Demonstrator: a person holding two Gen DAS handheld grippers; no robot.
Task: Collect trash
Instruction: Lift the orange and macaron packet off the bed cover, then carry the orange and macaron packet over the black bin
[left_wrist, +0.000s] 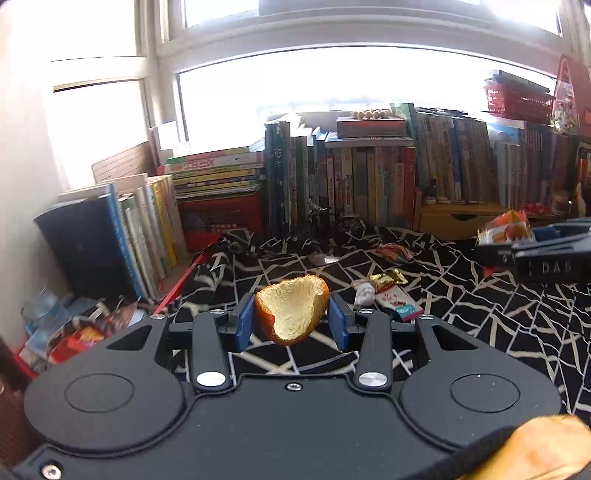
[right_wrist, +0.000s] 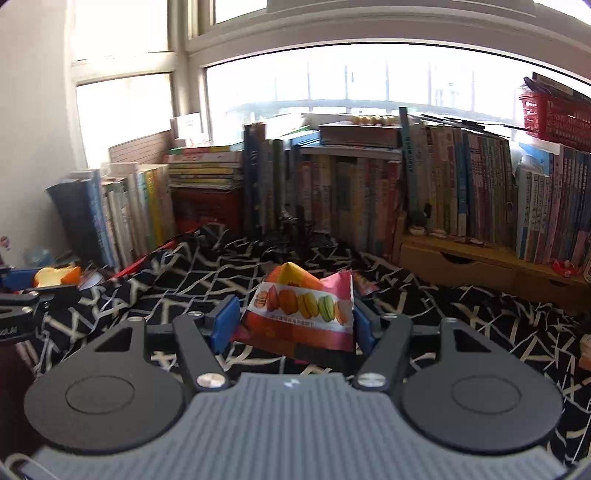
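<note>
both grippers are held up off the black-and-white patterned cloth (left_wrist: 461, 317), angled downward toward it, each carrying a piece of trash. the left gripper (left_wrist: 291, 321) pinches a piece of orange peel (left_wrist: 291, 314) between its blue pads (left_wrist: 243, 321), pale inner side facing the camera, the peel lifted clear of the cloth. a bit of the person's hand (left_wrist: 532, 446) shows at the lower right edge of that view, behind the gripper body. the right gripper (right_wrist: 291, 321) has a crumpled macaron snack wrapper (right_wrist: 303, 314) between its blue pads (right_wrist: 223, 323) — the right pad presses the wrapper's edge, the left sits at its corner, and the jaws are set wider than the other pair. seen from the left wrist, the right gripper sits off to the right at about the same height, wrapper sticking out of it. on the cloth below lie more scraps: a gold foil wrapper (left_wrist: 388, 278), a small red-and-white packet (left_wrist: 397, 301) just beside it, and another wrapper (left_wrist: 393, 253) farther back. a row of books (left_wrist: 369, 181) lines the far edge under the bright window (left_wrist: 332, 85).
</note>
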